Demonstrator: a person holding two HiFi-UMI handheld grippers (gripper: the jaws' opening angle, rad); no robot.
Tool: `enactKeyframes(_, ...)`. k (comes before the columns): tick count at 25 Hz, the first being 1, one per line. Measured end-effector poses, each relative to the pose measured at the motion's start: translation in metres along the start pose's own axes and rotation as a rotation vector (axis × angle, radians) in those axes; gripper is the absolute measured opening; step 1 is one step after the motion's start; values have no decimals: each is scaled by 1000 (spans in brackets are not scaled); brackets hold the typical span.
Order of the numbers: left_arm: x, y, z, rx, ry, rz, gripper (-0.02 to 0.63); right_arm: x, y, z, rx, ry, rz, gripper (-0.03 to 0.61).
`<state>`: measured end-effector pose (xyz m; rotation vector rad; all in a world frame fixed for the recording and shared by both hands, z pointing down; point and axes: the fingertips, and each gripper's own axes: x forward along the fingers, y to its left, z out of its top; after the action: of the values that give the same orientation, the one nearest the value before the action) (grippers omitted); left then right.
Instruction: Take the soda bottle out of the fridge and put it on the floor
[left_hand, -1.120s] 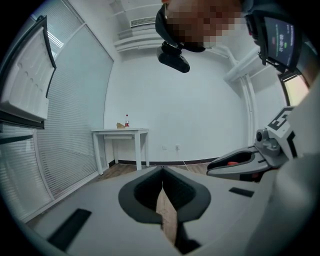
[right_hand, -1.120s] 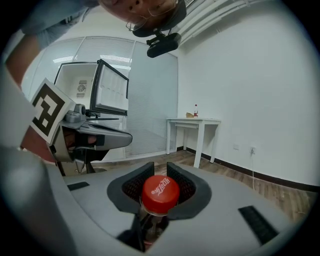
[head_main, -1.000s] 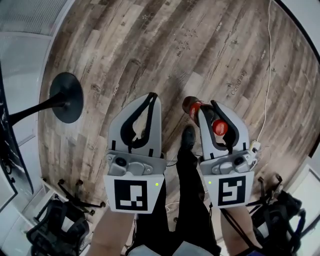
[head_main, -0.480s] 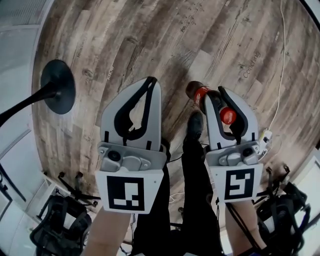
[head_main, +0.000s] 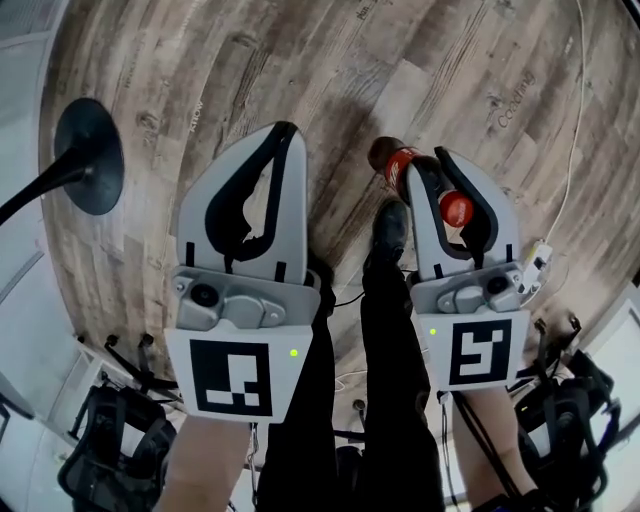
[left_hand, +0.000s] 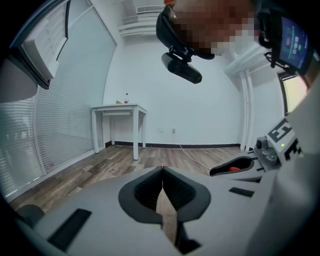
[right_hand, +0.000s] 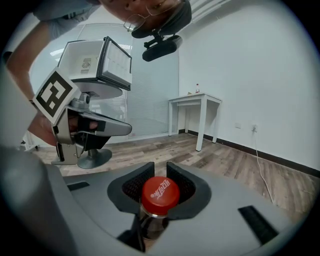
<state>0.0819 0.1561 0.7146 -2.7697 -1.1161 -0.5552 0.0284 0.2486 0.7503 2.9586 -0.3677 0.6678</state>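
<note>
The soda bottle hangs below my right gripper, which is shut on its neck just under the red cap. The bottle's dark body with a red label points down toward the wood floor, well above it. In the right gripper view the red cap sits between the dark pads of my right gripper. My left gripper is held beside it on the left, shut with nothing in it; its tips meet in the left gripper view.
A black round stand base rests on the floor at the left. A white cable runs to a power strip at the right. The person's dark trouser leg and shoe are between the grippers. A white table stands by the far wall.
Both grippers have risen a little in the head view and the left one looms larger. The bottle stays in the right gripper. The stand base has slid left and up in the picture.
</note>
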Motion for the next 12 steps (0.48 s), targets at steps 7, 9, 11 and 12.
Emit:
enactKeyframes(7,4,-3,-32,3,13,-15,17,9,5,-39,0,22,3,91)
enactKeyframes(9,6,-2,-38,3,12,-16,17,12,7,-48,-1,30,11,89)
enactKeyframes(11,8,-3,-45,1,15,-19,17,14,8,-57,0,36,17,89)
enactKeyframes(12,8,-4,-50,0,19,-22,17,14,9,-62,0,39,20,89)
